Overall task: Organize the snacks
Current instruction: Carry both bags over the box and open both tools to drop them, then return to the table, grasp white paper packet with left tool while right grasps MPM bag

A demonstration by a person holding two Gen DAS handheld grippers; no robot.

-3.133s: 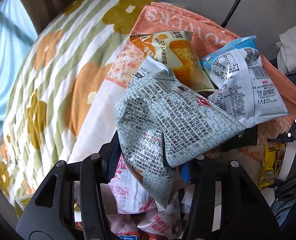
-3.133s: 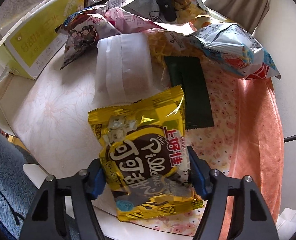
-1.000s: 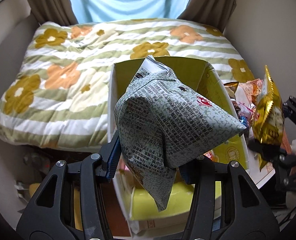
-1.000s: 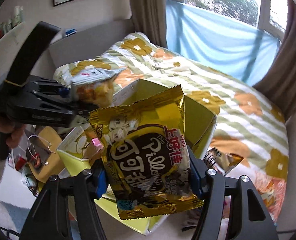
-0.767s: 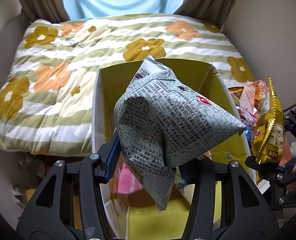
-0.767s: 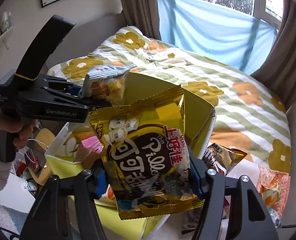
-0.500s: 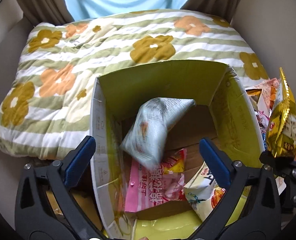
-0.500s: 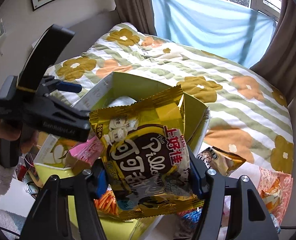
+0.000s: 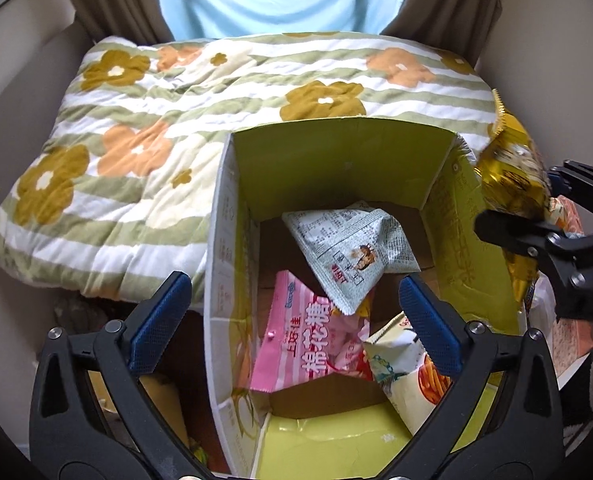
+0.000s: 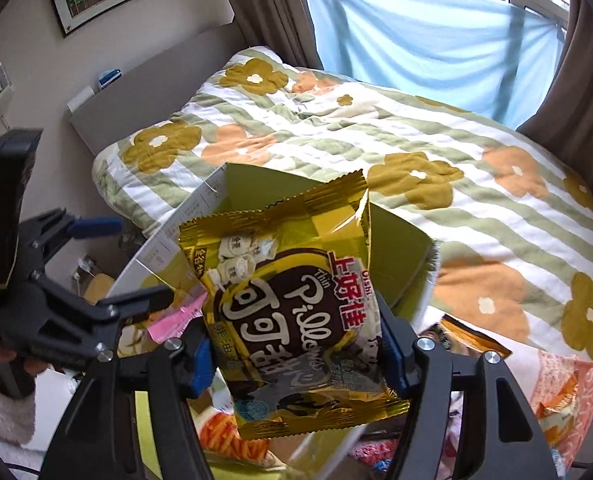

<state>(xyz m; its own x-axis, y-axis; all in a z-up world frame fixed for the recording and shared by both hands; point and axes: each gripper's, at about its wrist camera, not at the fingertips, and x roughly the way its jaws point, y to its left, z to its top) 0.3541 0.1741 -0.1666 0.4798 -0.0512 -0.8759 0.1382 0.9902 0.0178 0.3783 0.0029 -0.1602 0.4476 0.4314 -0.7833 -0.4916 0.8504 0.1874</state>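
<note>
1. Box [image 9: 232, 208], yellow-green inside with flaps up, is seen from above in the left wrist view; it stands beside a bed [image 9: 144, 128] covered by a flowered, striped quilt.
2. Left gripper [image 9: 292, 320] is held over the box with its jaws spread wide; nothing is between the blue pads.
3. Grey packet [image 9: 352, 248] lies loose in the box near the far wall, tilted, with its lower corner over a pink packet [image 9: 308, 352].
4. Pale packet [image 9: 404, 364], printed with orange sticks, lies in the near right corner, touching the pink packet.
5. Right gripper [image 10: 296, 356] has a gold packet [image 10: 292, 300] between its jaws; the jaws are opening, and the pads are seen at the packet's side edges.
6. Gold packet is held upright above the box's right rim, its printed face toward the right wrist camera; whether it touches the rim cannot be told.
7. In the right wrist view the left gripper is at the left edge, with a hand [image 10: 0, 360] and a white fuzzy sleeve [image 10: 4, 412] behind it.
8. More packets [image 10: 556, 404] lie outside the box at lower right, on a peach printed cloth.
</note>
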